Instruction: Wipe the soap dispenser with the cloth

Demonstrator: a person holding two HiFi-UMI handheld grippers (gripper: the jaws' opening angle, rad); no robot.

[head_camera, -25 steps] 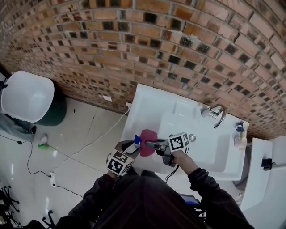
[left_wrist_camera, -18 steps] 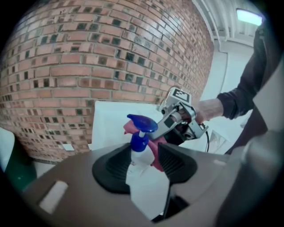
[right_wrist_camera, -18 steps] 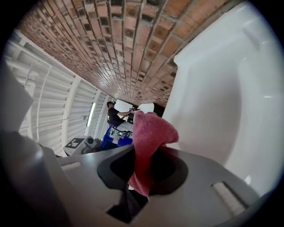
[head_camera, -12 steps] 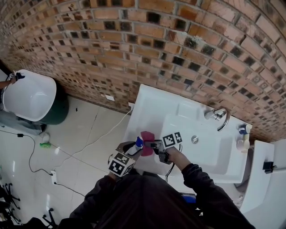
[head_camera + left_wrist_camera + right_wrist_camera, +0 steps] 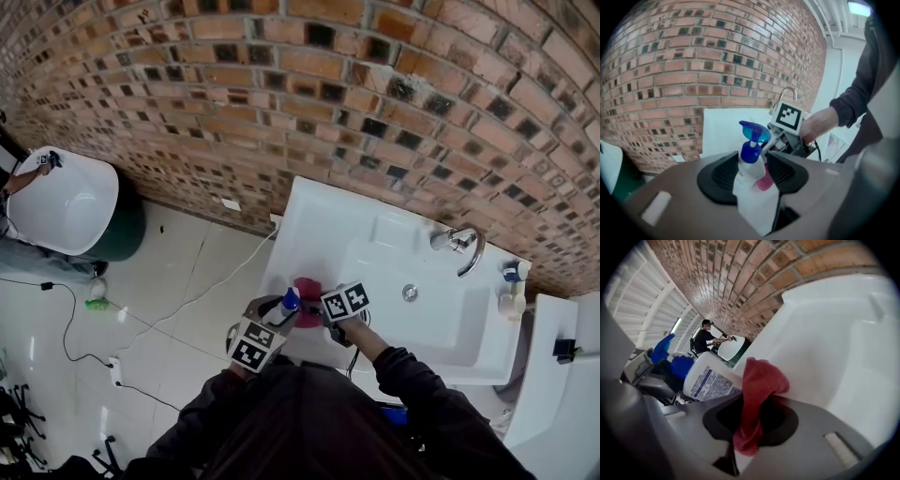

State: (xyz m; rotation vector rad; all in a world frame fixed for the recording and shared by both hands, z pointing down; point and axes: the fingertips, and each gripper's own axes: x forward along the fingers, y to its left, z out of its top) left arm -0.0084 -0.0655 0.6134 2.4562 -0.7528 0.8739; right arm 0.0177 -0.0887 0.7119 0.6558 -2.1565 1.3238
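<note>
A white soap dispenser (image 5: pixel 752 180) with a blue pump head (image 5: pixel 287 302) stands upright between the jaws of my left gripper (image 5: pixel 752 174), which is shut on its body. In the head view my left gripper (image 5: pixel 272 314) holds it over the sink's front left corner. My right gripper (image 5: pixel 752 416) is shut on a red cloth (image 5: pixel 757 394). The cloth (image 5: pixel 307 298) lies against the right side of the dispenser (image 5: pixel 710 380), with my right gripper (image 5: pixel 319 314) just right of it.
The white sink (image 5: pixel 328 220) has a basin with a drain (image 5: pixel 409 292) and a chrome tap (image 5: pixel 457 241) at the back right. A brick wall (image 5: pixel 281 112) runs behind. A white tub (image 5: pixel 56 202) and a cable (image 5: pixel 187 300) are on the floor at left.
My right gripper has come down and left with the red cloth, closer to the dispenser's body. My left gripper and the dispenser have stayed in place.
</note>
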